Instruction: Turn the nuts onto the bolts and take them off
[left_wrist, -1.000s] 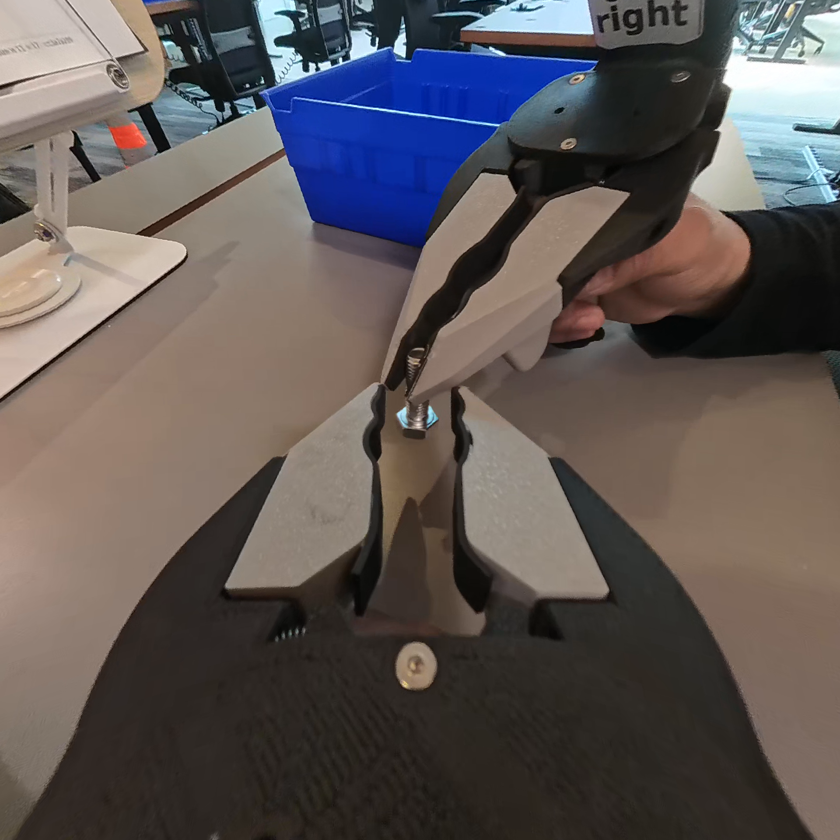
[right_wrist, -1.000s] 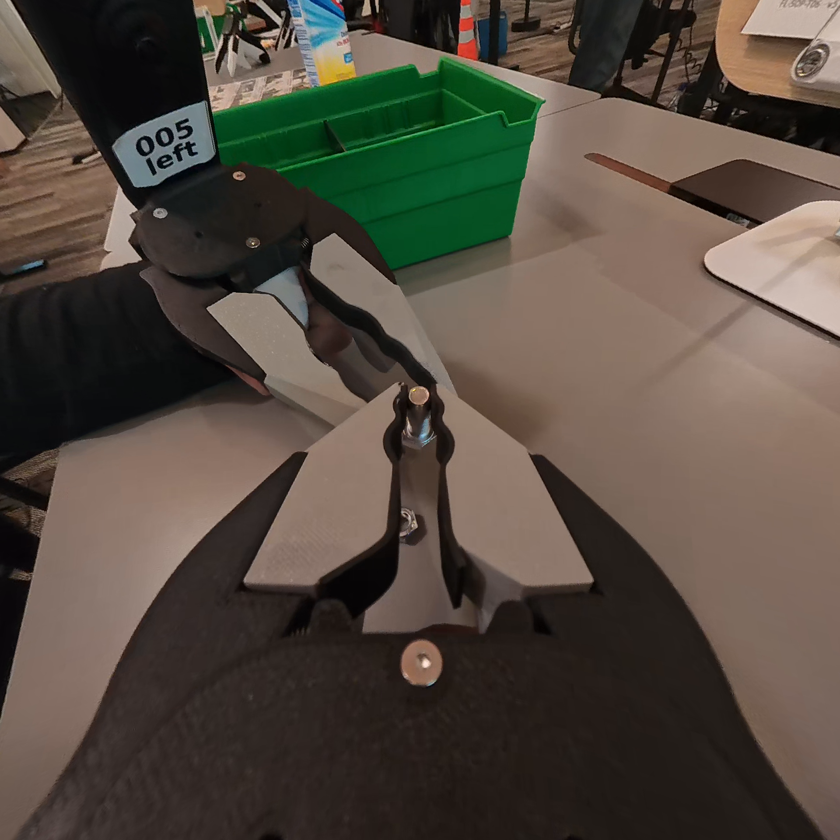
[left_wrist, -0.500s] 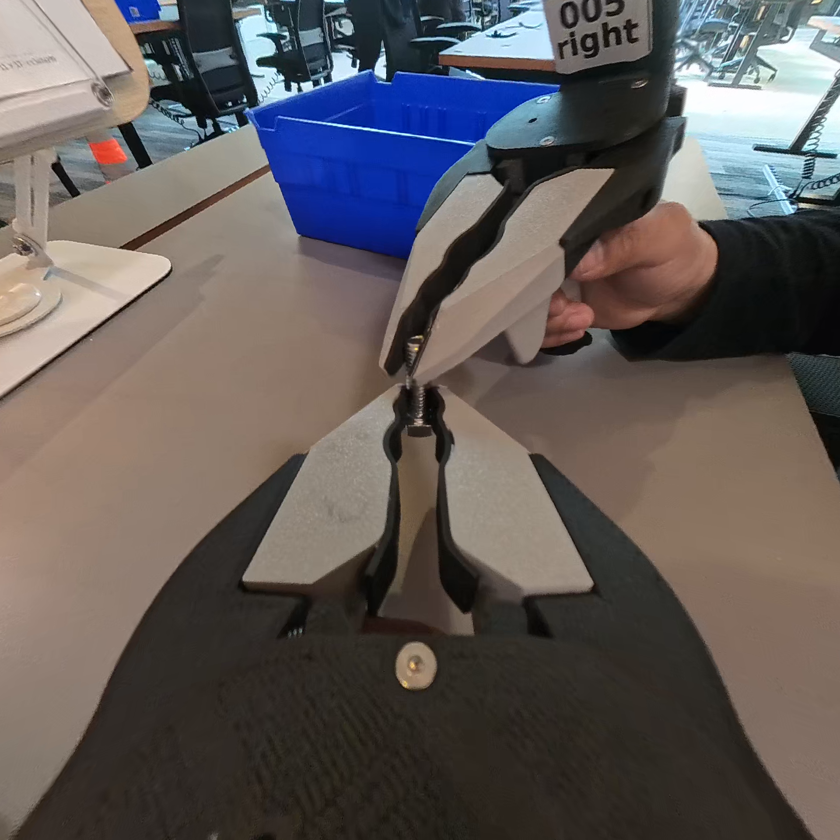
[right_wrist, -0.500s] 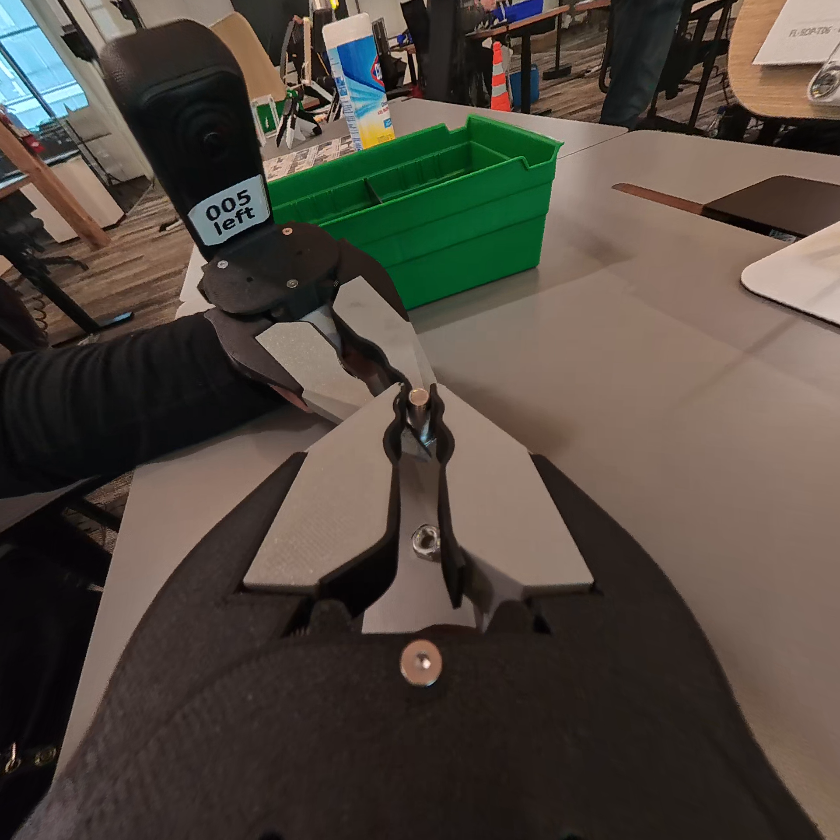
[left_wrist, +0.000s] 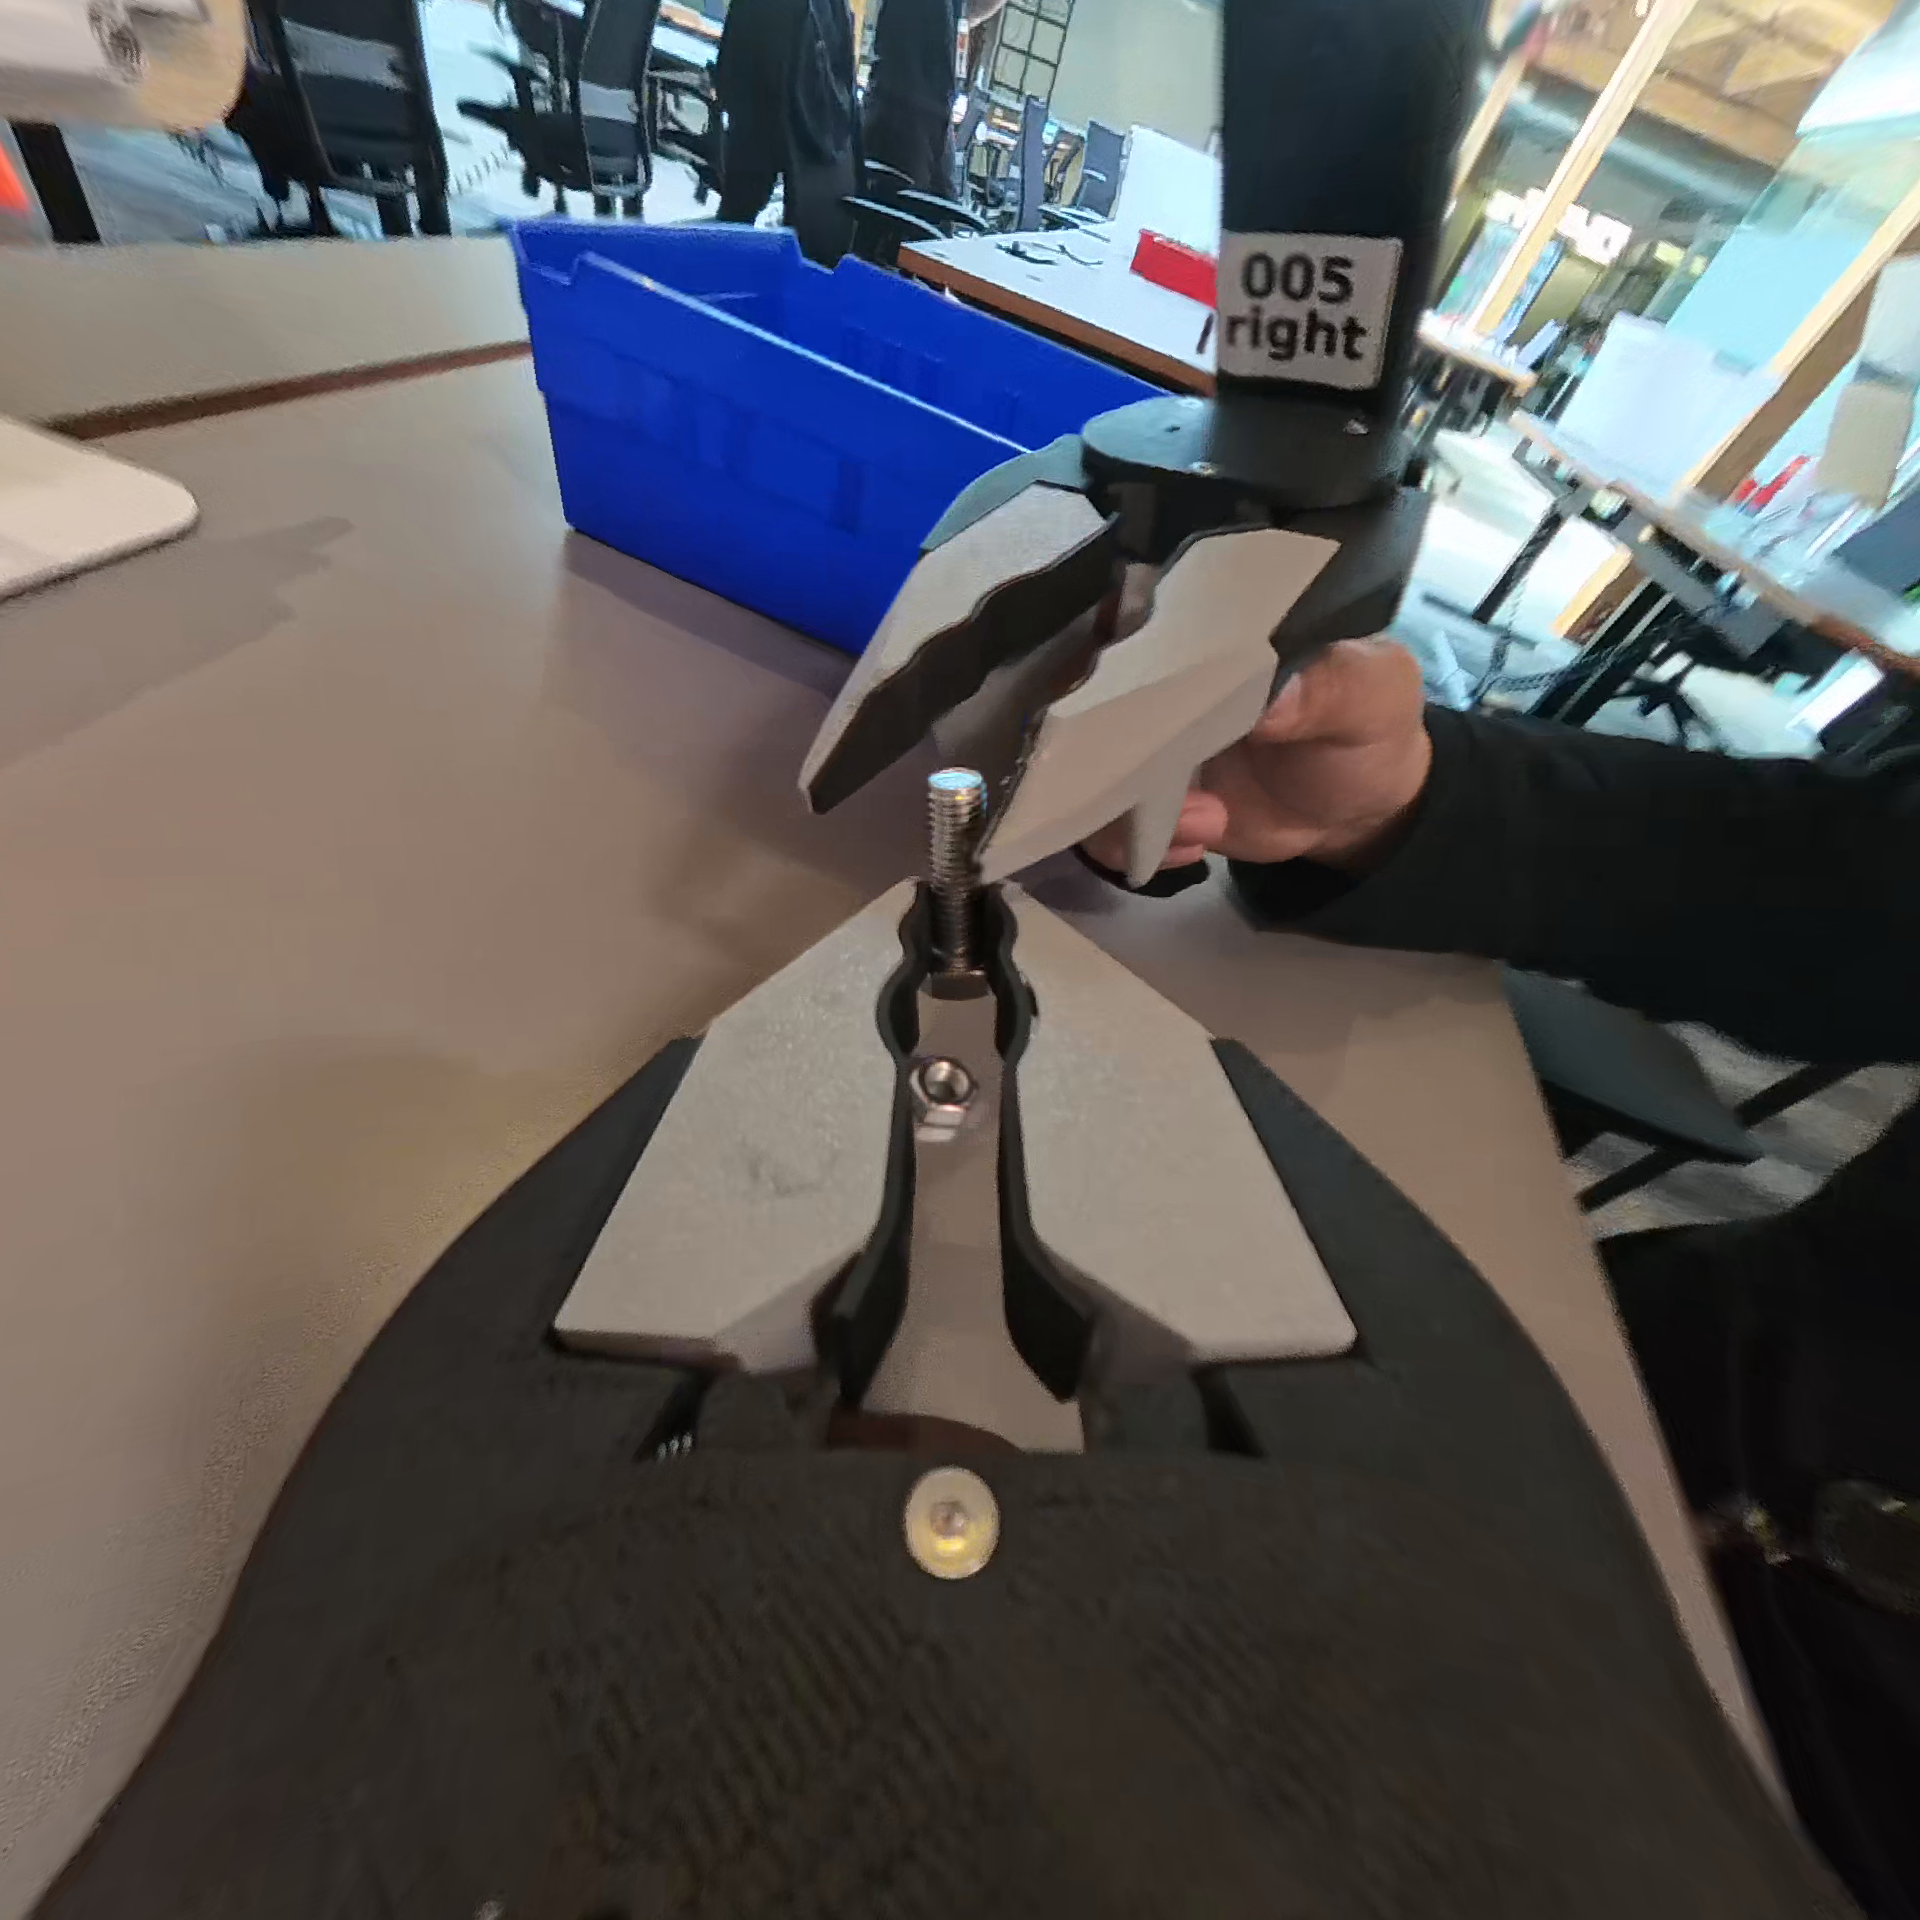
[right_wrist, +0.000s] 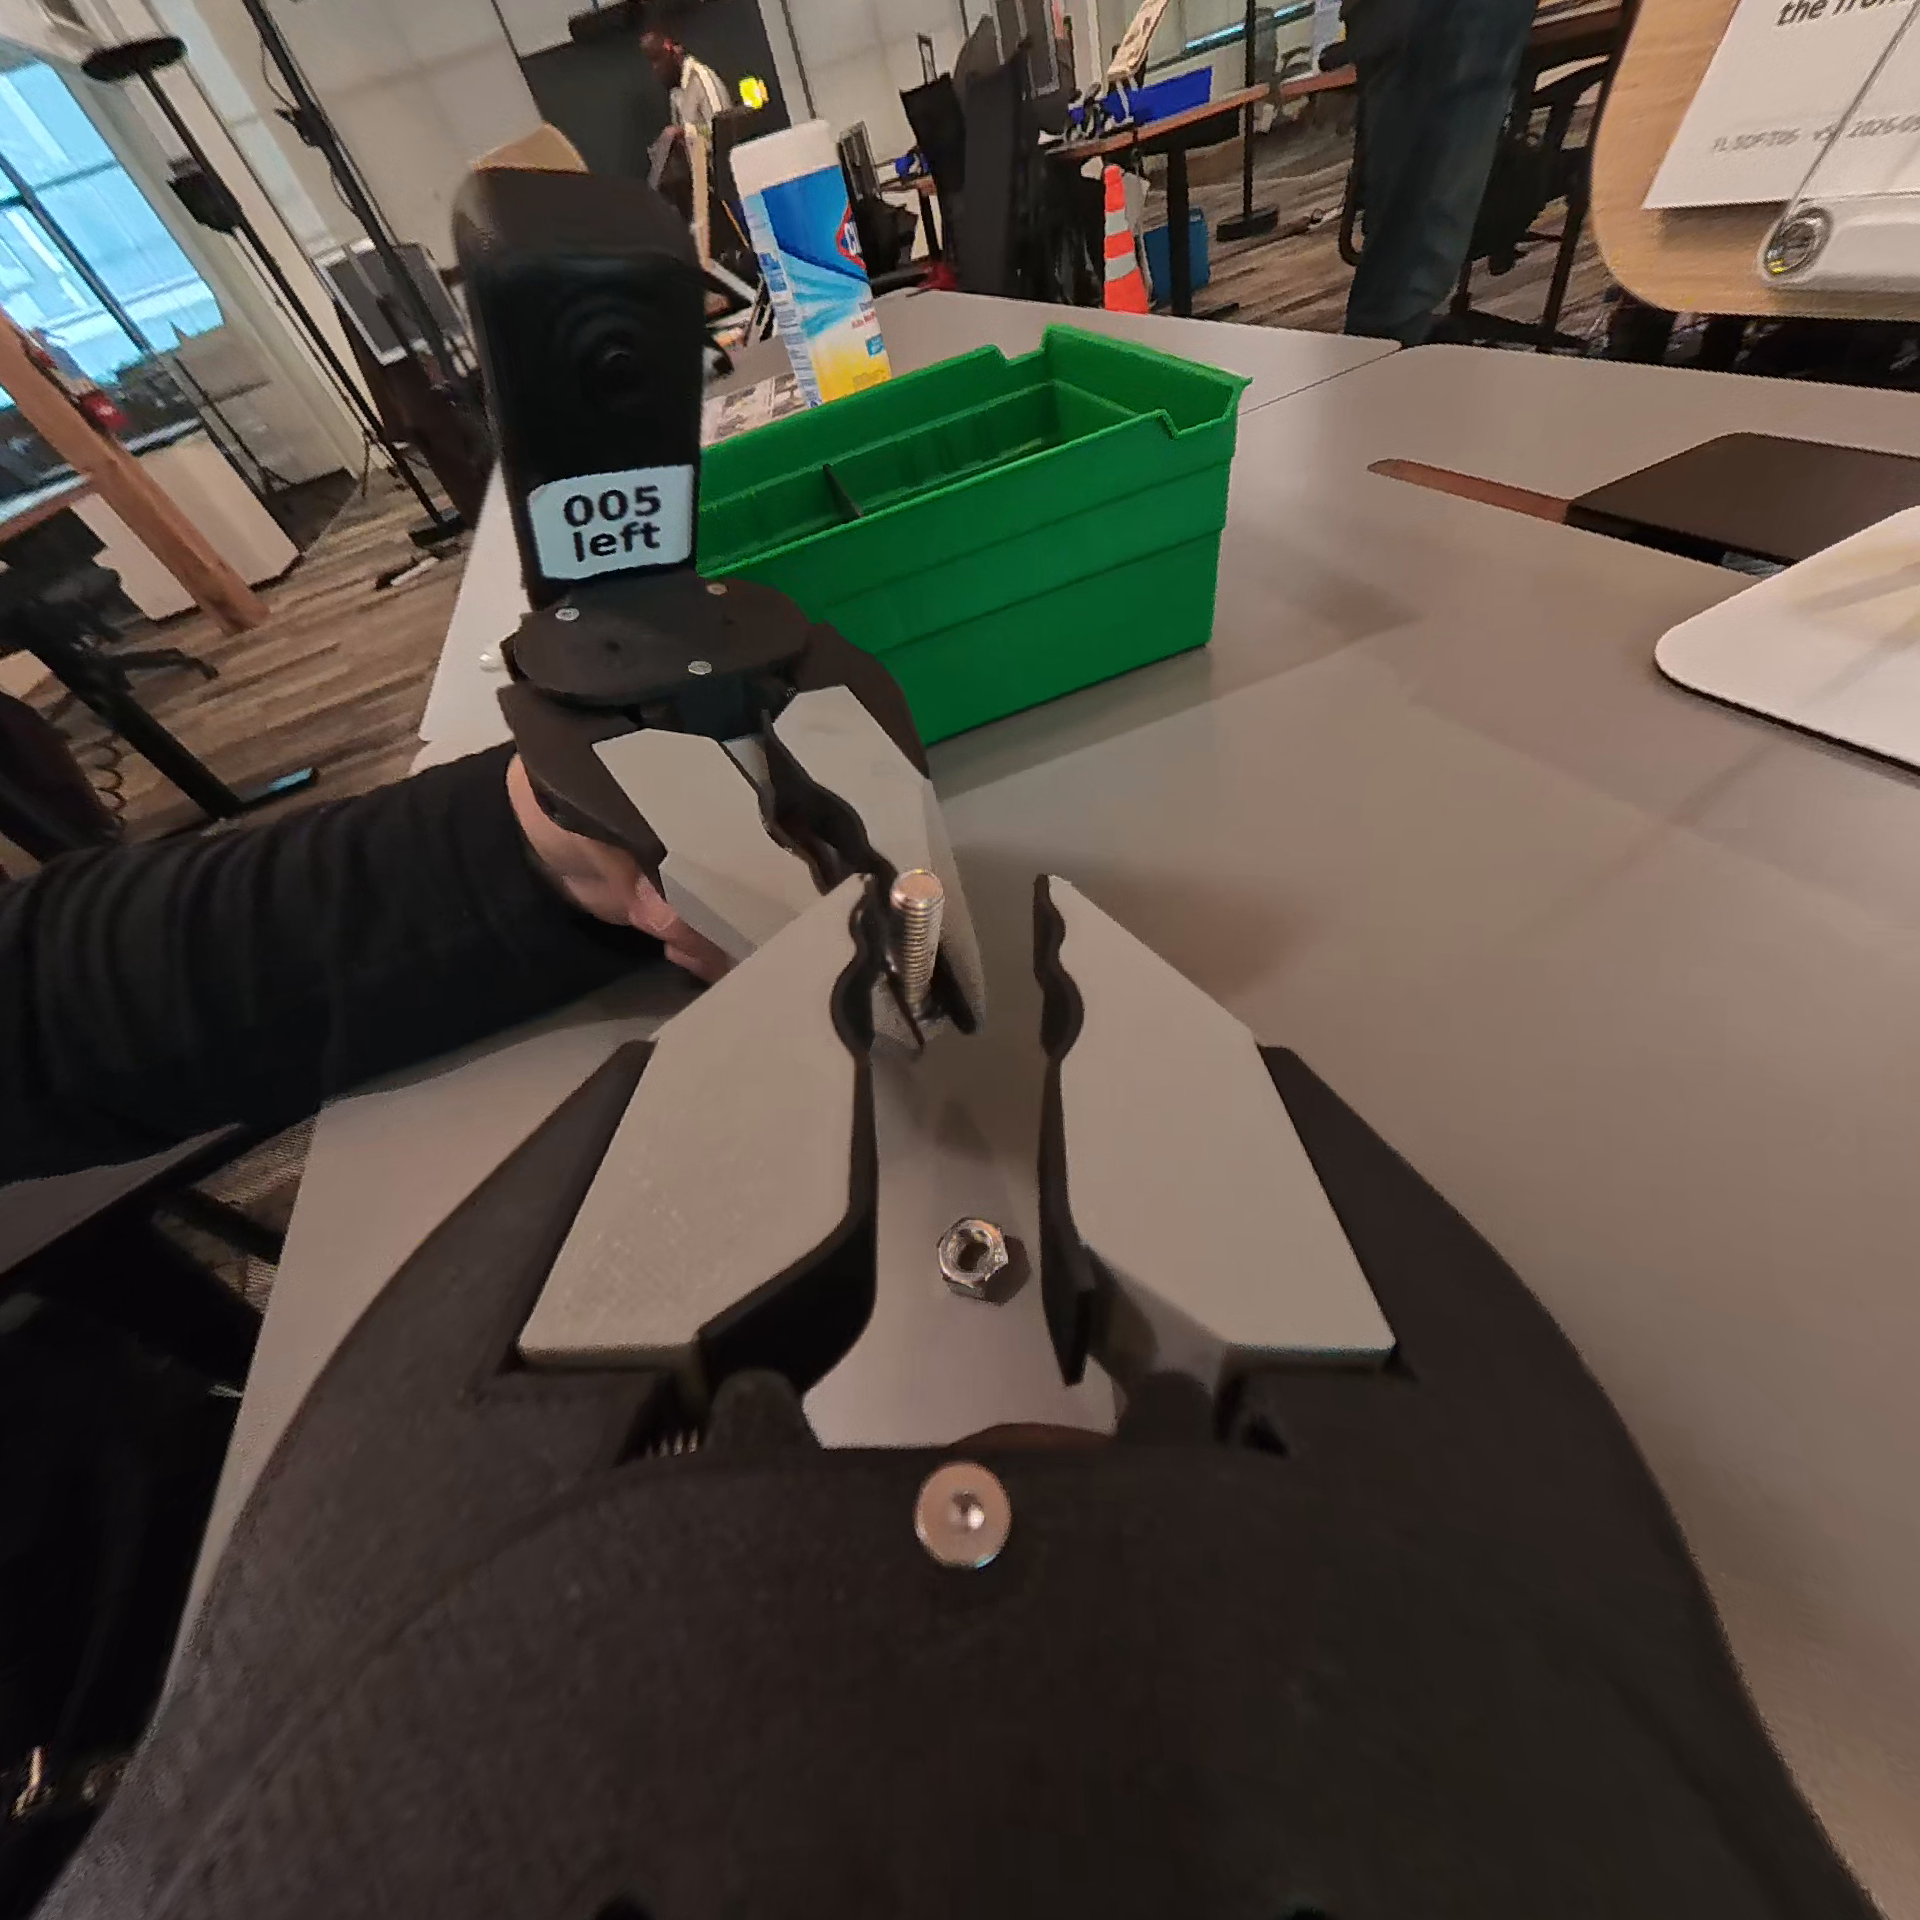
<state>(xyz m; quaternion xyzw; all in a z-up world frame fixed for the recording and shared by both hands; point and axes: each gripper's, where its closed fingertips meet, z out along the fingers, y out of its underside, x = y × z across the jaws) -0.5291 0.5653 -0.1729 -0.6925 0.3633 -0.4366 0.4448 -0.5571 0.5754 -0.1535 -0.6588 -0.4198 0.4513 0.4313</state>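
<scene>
A silver bolt (left_wrist: 954, 873) stands upright, threads up, with its head end pinched in my left gripper (left_wrist: 961, 904), which is shut on it just above the grey table. A loose silver nut (left_wrist: 940, 1091) lies flat on the table under the left fingers. My right gripper (left_wrist: 904, 821) is open, its tips on either side of the bolt's top without touching it. In the right wrist view the bolt (right_wrist: 916, 945) stands between the parted fingers of the right gripper (right_wrist: 951, 914), the left gripper (right_wrist: 930, 1023) grips its base, and the nut (right_wrist: 971, 1259) lies nearer the camera.
A blue bin (left_wrist: 779, 416) stands behind the grippers in the left wrist view. A green bin (right_wrist: 987, 540) and a wipes canister (right_wrist: 816, 281) stand behind them in the right wrist view. A white stand base (right_wrist: 1808, 644) lies to the side. The table edge (left_wrist: 1538, 1091) is close by. Both grippers' tips are close together, under 4 cm apart.
My left gripper closed on the bolt's head end and raised it. My right gripper, shut on the bolt's threads before, has opened and let go. The nut stayed on the table.
</scene>
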